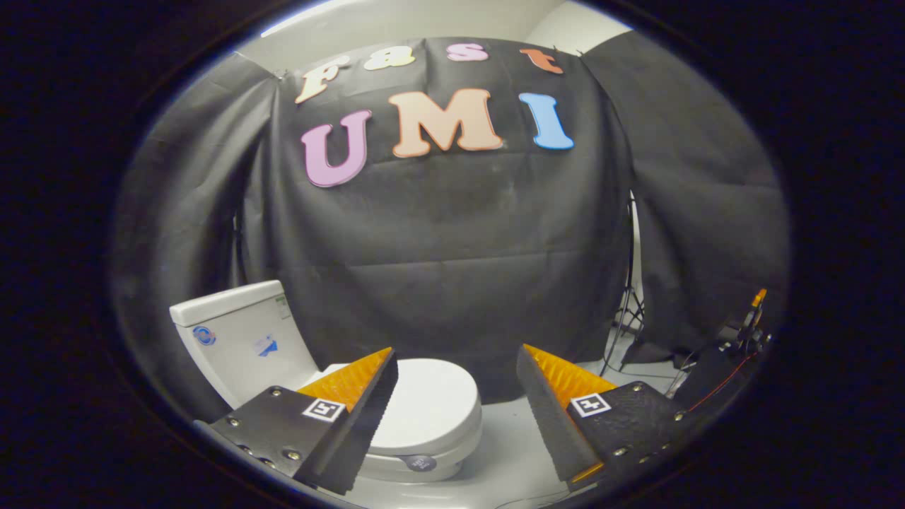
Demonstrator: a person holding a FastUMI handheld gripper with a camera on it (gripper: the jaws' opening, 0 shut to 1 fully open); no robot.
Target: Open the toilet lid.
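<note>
I have the tool [456, 385] held with its fingers wide apart and gripping nothing, and the toilet lid [431, 403] lies closed on the bowl just ahead of them, its near part showing between the fingers, with the tank [240, 339] behind it. I judge the lid to be stiff, glossy plastic — light on its hinge but slippery, so I would hook its front lip, not pinch the top. My nearer finger hides one side of the lid and the hinge — the seam under the lip is hard to make out
</note>
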